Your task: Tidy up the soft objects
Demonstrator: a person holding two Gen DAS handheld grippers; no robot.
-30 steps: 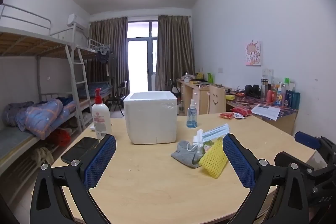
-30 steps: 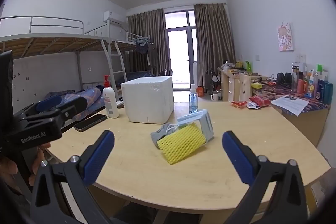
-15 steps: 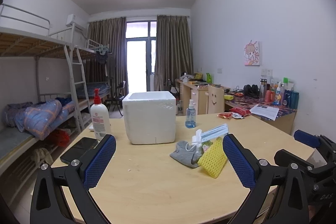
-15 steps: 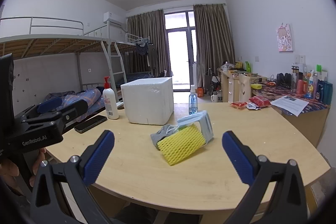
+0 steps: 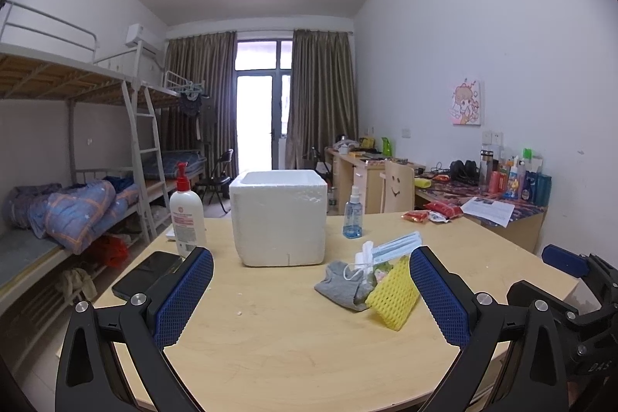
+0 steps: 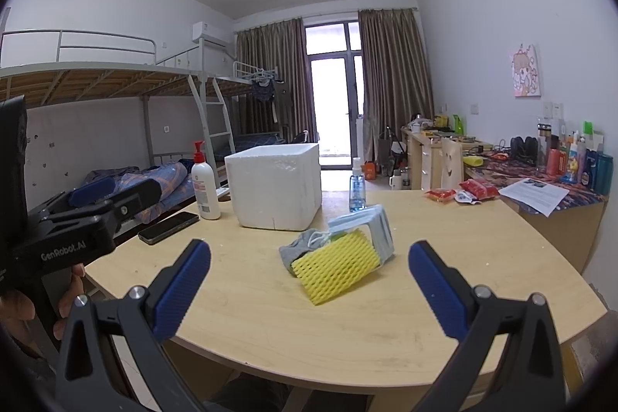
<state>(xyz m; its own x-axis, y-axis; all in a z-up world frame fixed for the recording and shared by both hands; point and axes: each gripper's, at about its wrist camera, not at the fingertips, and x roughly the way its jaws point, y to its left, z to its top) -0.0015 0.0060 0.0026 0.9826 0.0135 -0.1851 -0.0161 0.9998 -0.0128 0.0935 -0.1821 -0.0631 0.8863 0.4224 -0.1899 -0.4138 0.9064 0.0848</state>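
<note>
A small pile of soft things lies mid-table: a yellow foam net point(image 6: 335, 271) point(image 5: 394, 296), a grey sock point(image 5: 340, 283) point(image 6: 298, 247) and a pack of blue face masks point(image 6: 367, 222) point(image 5: 398, 245). Behind the pile stands an open white foam box point(image 5: 279, 216) point(image 6: 276, 185). My left gripper point(image 5: 311, 296) hovers open above the table's near edge, the pile just inside its right finger. My right gripper point(image 6: 309, 290) is open too, with the pile ahead between its fingers, untouched. The left gripper's body point(image 6: 77, 219) shows at the left of the right wrist view, held by a hand.
A pump lotion bottle point(image 5: 187, 215) and a black phone point(image 5: 146, 273) sit left of the box. A blue spray bottle point(image 5: 352, 216) stands to its right. Red snack packets point(image 5: 436, 211) lie at the far right table edge. Bunk beds lie left, cluttered desks right.
Both views have shifted only slightly; the pile, the box and both open grippers stay as they were.
</note>
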